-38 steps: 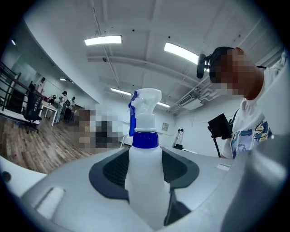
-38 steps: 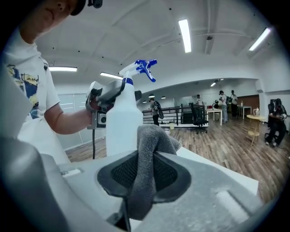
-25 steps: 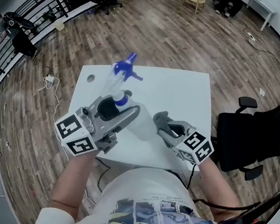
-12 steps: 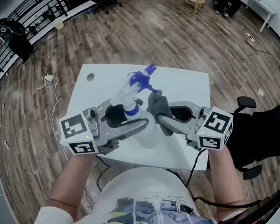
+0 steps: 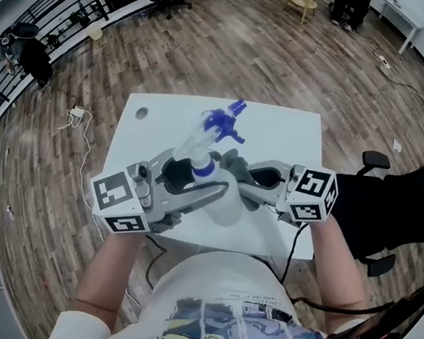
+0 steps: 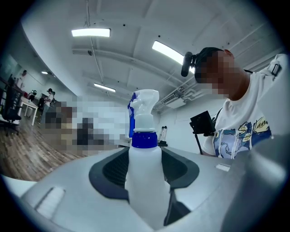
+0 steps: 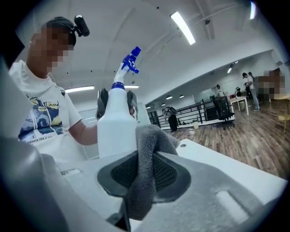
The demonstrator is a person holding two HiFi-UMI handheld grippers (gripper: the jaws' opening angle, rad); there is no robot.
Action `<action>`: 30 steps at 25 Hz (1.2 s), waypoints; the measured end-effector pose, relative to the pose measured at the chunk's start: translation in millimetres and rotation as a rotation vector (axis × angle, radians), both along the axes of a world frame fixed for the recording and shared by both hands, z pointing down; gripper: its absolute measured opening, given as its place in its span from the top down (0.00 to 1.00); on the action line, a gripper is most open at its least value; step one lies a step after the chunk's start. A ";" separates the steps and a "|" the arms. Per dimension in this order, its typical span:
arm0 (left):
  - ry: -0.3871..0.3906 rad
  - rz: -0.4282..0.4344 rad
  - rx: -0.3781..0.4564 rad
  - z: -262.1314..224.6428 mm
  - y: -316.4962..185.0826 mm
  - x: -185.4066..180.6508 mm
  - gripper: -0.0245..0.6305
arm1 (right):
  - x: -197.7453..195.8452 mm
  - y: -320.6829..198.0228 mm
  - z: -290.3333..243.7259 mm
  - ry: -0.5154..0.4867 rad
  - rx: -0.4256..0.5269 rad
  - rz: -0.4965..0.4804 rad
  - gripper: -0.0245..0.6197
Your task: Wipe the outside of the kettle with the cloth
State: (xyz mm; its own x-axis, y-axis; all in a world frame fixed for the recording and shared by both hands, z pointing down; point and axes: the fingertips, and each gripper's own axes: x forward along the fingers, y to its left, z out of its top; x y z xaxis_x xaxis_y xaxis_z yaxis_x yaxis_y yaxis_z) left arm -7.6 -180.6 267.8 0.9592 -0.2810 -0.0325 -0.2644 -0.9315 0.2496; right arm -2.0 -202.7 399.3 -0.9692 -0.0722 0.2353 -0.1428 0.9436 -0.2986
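Note:
A white spray bottle [image 5: 222, 202] with a blue trigger head [image 5: 221, 121] is the only vessel in view; no kettle shows. My left gripper [image 5: 196, 180] is shut on its body and holds it tilted above the white table [image 5: 291, 136]. In the left gripper view the bottle [image 6: 145, 172] fills the gap between the pads. My right gripper [image 5: 239, 174] is shut on a grey cloth [image 5: 234, 162], right beside the bottle's upper body. The right gripper view shows the cloth [image 7: 147, 167] bunched between the jaws, with the bottle [image 7: 117, 127] just behind it.
A black office chair [image 5: 375, 197] stands at the table's right side. The table has a small round hole [image 5: 141, 112] at its far left corner. A cable and plug [image 5: 76, 115] lie on the wood floor to the left.
My right gripper has risen from near the table's front edge and swung the cloth in beside the bottle. The bottle's head has swung to the right in the head view.

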 end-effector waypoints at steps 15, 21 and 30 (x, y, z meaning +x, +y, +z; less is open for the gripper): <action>0.012 -0.029 0.023 -1.5 -4.9 -1.7 0.64 | 22.7 20.4 107.6 0.160 -0.151 0.098 0.84; 0.006 -0.049 0.043 2.2 -7.8 -2.9 0.64 | 5.6 38.1 121.0 0.182 -0.177 0.067 0.84; -0.047 -0.102 0.075 13.2 -15.6 -6.1 0.64 | 3.5 61.7 119.9 0.190 -0.174 0.039 0.84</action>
